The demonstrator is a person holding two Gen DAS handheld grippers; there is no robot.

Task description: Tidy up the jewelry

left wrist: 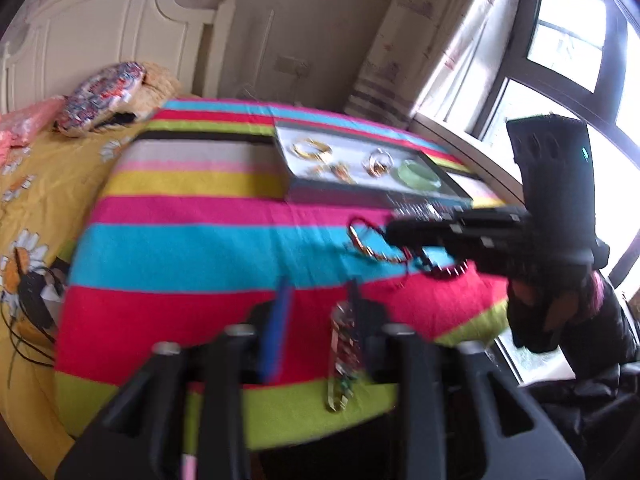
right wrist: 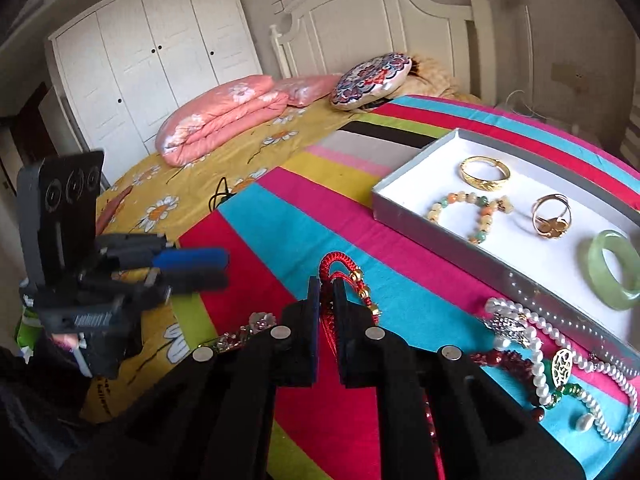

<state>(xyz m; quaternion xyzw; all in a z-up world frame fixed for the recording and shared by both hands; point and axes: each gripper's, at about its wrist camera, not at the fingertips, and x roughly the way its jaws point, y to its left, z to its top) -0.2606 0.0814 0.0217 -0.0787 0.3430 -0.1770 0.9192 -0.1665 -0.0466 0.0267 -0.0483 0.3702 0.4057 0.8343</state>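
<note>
In the right wrist view my right gripper is shut on a red cord bracelet with gold beads, low over the striped blanket. Seen from the left wrist, that right gripper sits over the same bracelet. My left gripper stands open, and a jewelled chain bracelet lies along its right finger. A grey tray holds a gold bangle, a bead bracelet, a gold ring and a green jade bangle.
A pearl necklace and other loose pieces lie on the blanket by the tray's near wall. A folded pink quilt and a round cushion sit near the white headboard. A window is on the right, and black cables lie on the yellow sheet.
</note>
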